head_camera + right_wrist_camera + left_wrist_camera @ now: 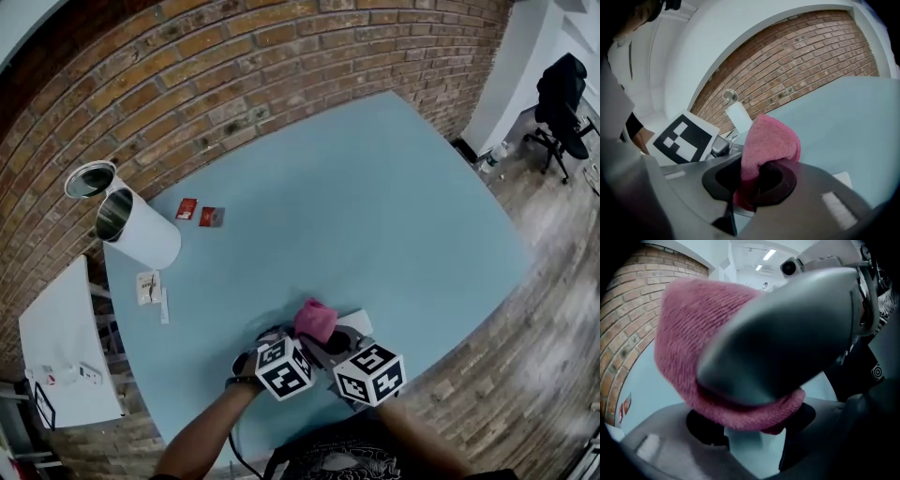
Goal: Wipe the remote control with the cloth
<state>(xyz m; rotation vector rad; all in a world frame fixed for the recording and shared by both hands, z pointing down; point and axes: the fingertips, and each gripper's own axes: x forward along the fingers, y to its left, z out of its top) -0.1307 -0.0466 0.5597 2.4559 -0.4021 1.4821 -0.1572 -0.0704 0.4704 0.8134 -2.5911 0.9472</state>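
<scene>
With right tongs (752, 180) clenched on the folded pink knitted cloth (768, 140) and left tongs (754, 427) seemingly pinching the flat white remote control (356, 321) beneath it, near the front edge of the pale blue table (375, 206), hold both grips firm; press lightly, stroke lengthwise.

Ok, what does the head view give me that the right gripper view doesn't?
Only the head view: two red packets on the table, and an office chair. Only the right gripper view: the right gripper, jaws pinched on the pink cloth. Both: that cloth, the table, the white canister, the brick wall.
</scene>
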